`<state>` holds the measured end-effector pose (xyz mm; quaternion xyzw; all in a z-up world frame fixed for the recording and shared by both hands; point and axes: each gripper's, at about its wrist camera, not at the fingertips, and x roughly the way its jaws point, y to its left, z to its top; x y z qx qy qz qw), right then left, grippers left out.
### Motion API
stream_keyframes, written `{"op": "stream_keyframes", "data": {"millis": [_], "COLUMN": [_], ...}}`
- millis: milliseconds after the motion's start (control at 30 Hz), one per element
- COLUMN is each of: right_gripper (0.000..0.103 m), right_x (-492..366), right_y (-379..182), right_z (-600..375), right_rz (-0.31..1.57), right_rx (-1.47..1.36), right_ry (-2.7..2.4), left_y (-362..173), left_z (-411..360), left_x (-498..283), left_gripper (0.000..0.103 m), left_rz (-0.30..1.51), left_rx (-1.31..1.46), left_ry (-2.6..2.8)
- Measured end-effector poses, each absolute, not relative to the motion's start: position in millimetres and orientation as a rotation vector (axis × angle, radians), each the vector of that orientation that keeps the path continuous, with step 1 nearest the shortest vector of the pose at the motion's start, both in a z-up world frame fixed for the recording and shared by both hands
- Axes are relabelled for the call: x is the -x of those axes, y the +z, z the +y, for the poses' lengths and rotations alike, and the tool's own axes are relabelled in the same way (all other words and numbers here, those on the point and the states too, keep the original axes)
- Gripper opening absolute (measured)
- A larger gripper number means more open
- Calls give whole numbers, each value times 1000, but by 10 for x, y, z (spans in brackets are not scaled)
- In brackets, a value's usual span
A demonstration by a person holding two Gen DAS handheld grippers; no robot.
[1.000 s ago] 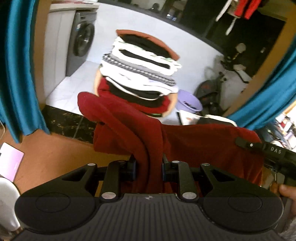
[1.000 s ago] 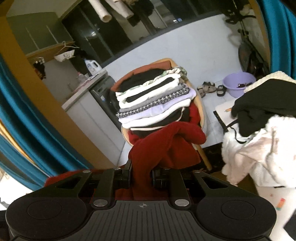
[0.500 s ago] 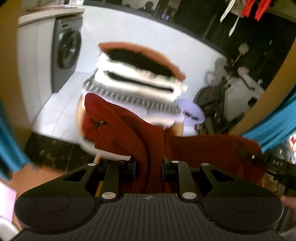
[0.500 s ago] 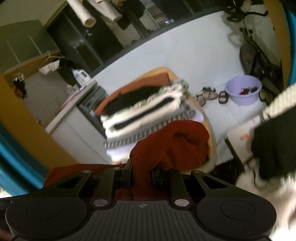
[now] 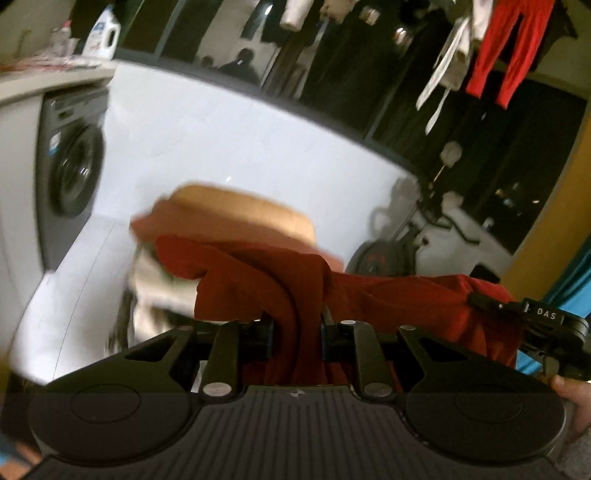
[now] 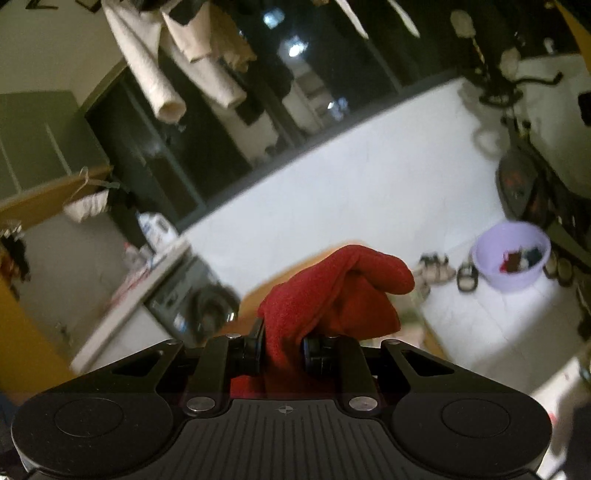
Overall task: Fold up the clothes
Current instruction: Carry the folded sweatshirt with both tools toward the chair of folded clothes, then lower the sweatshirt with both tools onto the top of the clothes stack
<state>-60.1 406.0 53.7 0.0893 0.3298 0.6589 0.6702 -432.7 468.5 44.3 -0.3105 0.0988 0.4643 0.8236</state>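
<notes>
Two tongs, red garment [image 5: 388,295], white wall [image 5: 236,140]

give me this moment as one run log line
task: fold clothes | left gripper: shut on red garment | right gripper: shut on red garment | garment spans both grippers, held up | view: motion blur

A home laundry balcony: a front-loading washing machine [image 5: 70,177] under a counter with a detergent bottle [image 5: 101,35] above it, clothes hanging overhead [image 6: 173,55], a lilac basin [image 6: 511,260] on white tiles.
</notes>
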Motion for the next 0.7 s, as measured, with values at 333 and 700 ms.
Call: {"op": "stream_keyframes", "data": {"millis": [333, 700], "right_gripper": [17, 17], "right_x": [691, 278], "right_y": [1061, 890], "right_z": [5643, 7056], "right_rz": [641, 732], "right_rx": [-290, -286], "right_ry": [1486, 1513], "left_y": [982, 832], "left_z": [6303, 7479], "left_x": [4561, 4397], "left_gripper": [21, 21], "left_rz": [186, 215], "left_rx": [536, 652], "left_ry": [941, 1004]}}
